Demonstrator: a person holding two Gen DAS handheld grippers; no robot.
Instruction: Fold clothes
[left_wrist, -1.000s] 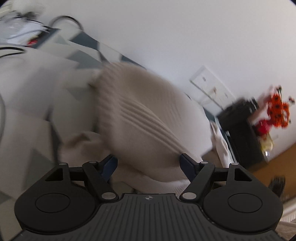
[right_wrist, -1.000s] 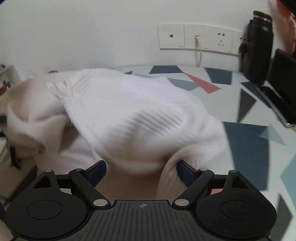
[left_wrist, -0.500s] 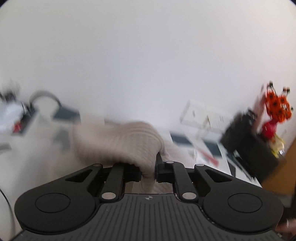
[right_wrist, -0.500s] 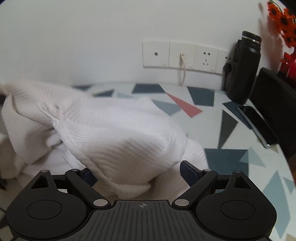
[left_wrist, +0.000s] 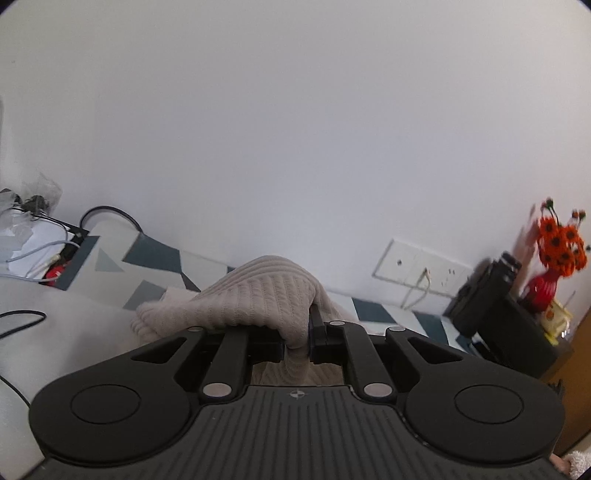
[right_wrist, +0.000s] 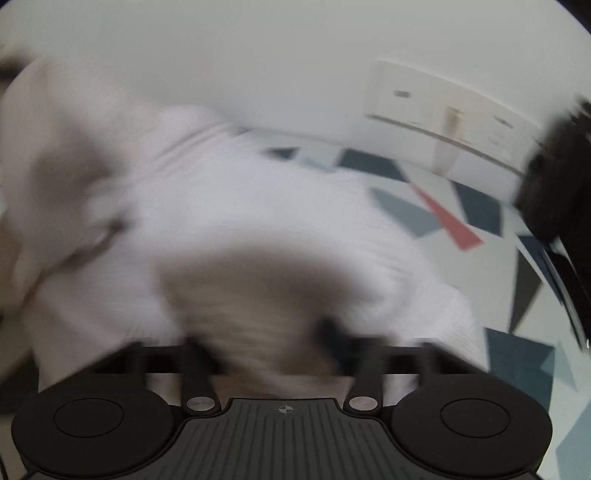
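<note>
A cream ribbed knit sweater is pinched in a fold by my left gripper, which is shut on it and held up above the patterned table; cloth drapes over the left finger. In the blurred right wrist view the same sweater lies heaped on the table. My right gripper has its jaws closing on a bunched edge of the sweater, with cloth between them and covering the left finger.
Wall sockets with a plugged cord line the back wall. A black bottle and orange flowers in a red vase stand at the right. Cables and clutter sit at the far left.
The left gripper shut on a sweater fold and lifted it, its view tilting up to the wall. The right gripper slid into the heap and its wide jaws drew together on cloth.
</note>
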